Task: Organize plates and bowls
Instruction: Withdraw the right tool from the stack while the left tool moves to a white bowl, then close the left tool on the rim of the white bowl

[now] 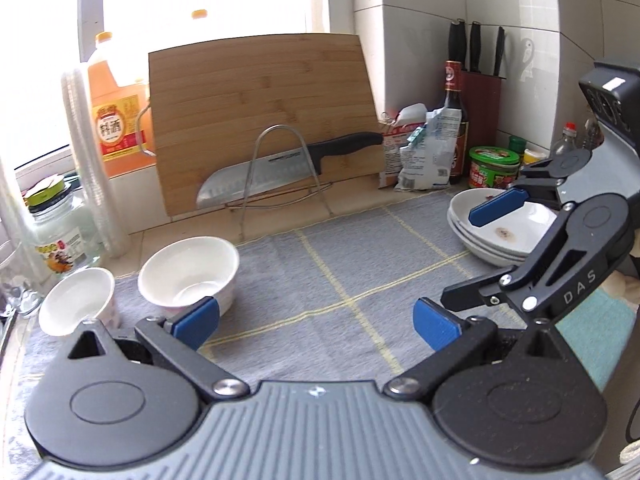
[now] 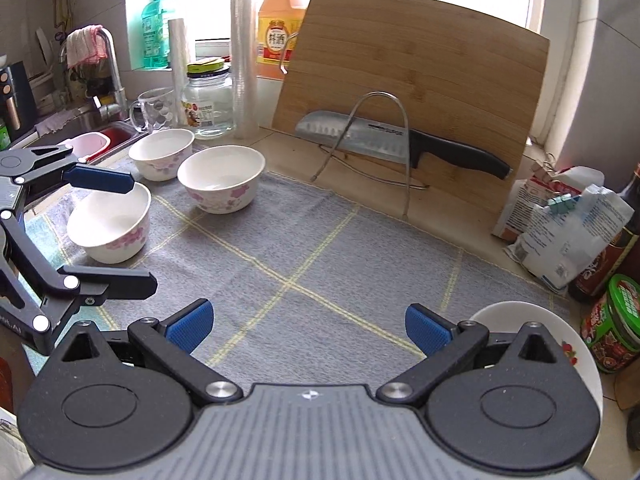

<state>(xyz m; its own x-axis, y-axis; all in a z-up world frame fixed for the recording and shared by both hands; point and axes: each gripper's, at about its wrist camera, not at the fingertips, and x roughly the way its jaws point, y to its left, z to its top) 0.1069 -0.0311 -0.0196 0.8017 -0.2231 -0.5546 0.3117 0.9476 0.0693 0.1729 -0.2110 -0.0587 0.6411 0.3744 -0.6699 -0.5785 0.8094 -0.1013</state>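
1. Grey mat (image 2: 320,248) with yellow grid lines covers the counter.
2. Three white bowls (image 2: 221,184), pink flowers outside, sit far left.
3. White plates (image 1: 500,232) stacked at right.
4. Left gripper (image 1: 316,320) and right gripper (image 2: 308,326): jaws wide, nothing held.

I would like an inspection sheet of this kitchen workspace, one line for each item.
Surface: grey checked cloth over a countertop.
Job's things: three flowered bowls standing apart at the sink side; stack of white plates at the other side.
Clutter: cutting board leaning behind a wire rack holding a knife; orange bottle, jar, food bags, knife block.
Grippers: left claw open, empty; right claw open, empty, beside the plates.
Cables: nothing seen.
Surroundings: window, tiled wall, sink with tap.
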